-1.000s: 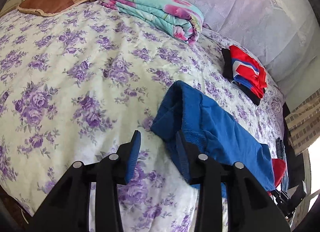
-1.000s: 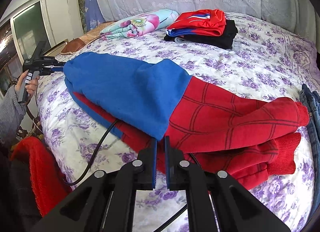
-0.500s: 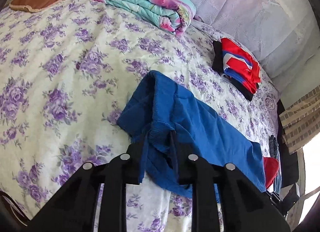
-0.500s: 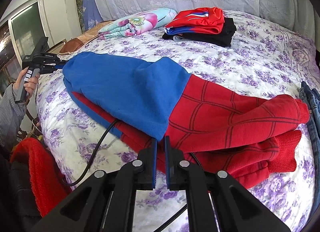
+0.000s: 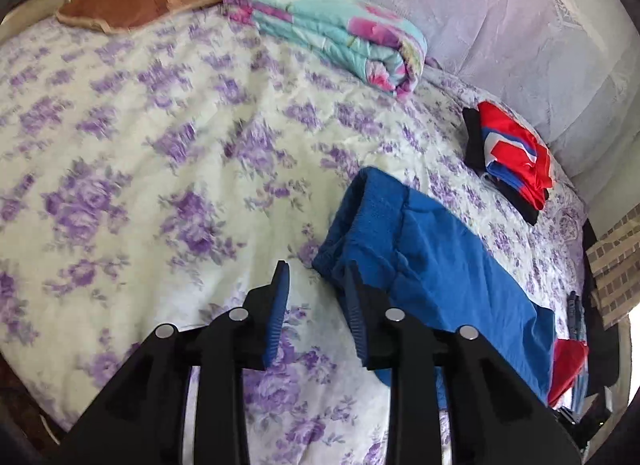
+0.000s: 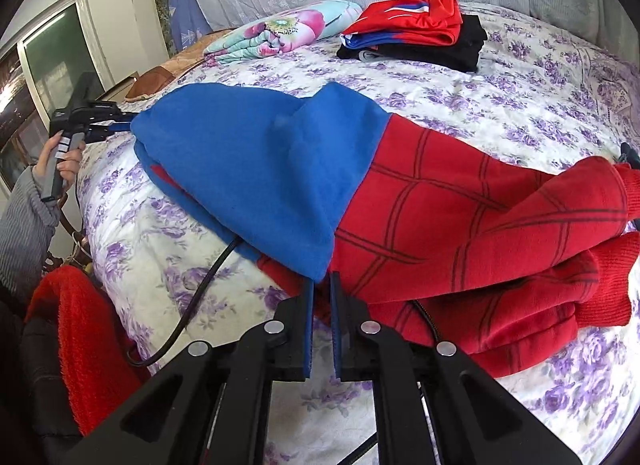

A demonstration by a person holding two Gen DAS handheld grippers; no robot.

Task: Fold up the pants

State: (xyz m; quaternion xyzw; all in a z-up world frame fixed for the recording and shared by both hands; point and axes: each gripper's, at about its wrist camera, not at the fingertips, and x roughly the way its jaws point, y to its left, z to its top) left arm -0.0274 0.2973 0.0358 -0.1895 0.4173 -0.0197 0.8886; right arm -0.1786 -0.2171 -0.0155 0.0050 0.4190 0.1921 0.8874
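Note:
The blue and red pants lie folded lengthwise on the flowered bed, blue waist end to the left, red legs to the right. In the left wrist view the blue waist end lies just right of my left gripper, which is open and empty, its right finger beside the waistband. My right gripper is nearly shut at the near edge of the pants, where blue meets red; whether it pinches cloth I cannot tell. The left gripper also shows at the waist end in the right wrist view.
A folded floral quilt and a brown pillow lie at the head of the bed. A stack of folded red and black clothes sits near the wall. A black cable hangs off the bed edge beside a red towel.
My left gripper was shut on the blue waistband half a second ago; now it has opened and drawn back to the left. The right gripper has stayed put.

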